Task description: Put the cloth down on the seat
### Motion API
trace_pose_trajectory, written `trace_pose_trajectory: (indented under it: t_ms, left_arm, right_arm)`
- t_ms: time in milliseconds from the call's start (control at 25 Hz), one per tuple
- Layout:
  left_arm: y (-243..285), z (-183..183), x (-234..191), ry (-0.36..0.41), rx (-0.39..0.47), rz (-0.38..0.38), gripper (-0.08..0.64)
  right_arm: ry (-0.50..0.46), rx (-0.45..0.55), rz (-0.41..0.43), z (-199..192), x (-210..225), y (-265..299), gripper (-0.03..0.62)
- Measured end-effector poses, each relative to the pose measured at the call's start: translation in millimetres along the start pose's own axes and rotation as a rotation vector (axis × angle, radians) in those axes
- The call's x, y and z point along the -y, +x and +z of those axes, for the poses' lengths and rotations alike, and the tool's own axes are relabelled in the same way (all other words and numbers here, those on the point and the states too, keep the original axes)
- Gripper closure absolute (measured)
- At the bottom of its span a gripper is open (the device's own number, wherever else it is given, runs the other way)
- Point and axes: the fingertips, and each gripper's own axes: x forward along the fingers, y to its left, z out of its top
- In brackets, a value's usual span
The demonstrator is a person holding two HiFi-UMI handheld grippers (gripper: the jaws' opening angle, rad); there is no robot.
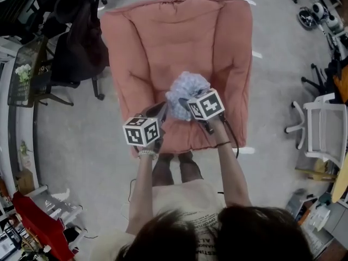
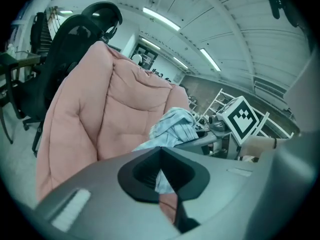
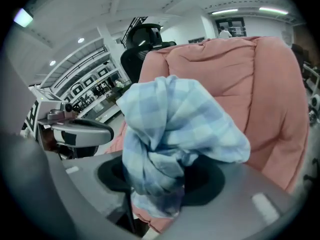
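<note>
Honestly, the cloth is about as easy as cargo gets: a light, floppy blue-check rag, bunched into a wad that hangs in the air over the pink padded seat, not touching it yet. The right tool has its jaws clamped around the thick knot of the wad, so they stand fairly wide with fabric stuffed between them. The left tool is pinched nearly closed, and it looks like a thin corner of the same cloth is caught in there, though that view is too crowded by the tool's own body to swear to it. Nothing fragile or slippery here (it just won't hold any shape), so I'd guess a grip on the bunched middle beats an edge, since loose ends will droop and drag on the cushion first.
</note>
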Motion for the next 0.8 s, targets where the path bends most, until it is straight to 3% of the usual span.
trace_pose_trajectory:
  t_ms: [520,800]
  left_arm:
    - [28.3,-34.1,-34.1,-0.092,-0.001,0.037,0.555]
    - [53.9,-54.3,-54.8,-0.119,-0.027,0.032,0.555]
  right_arm:
    - [-0.048,-0.073,0.055,-23.9,11.2,69.8,0.345]
    - [0.014,-0.118,0.037,-40.8,33.4,109.9,0.341]
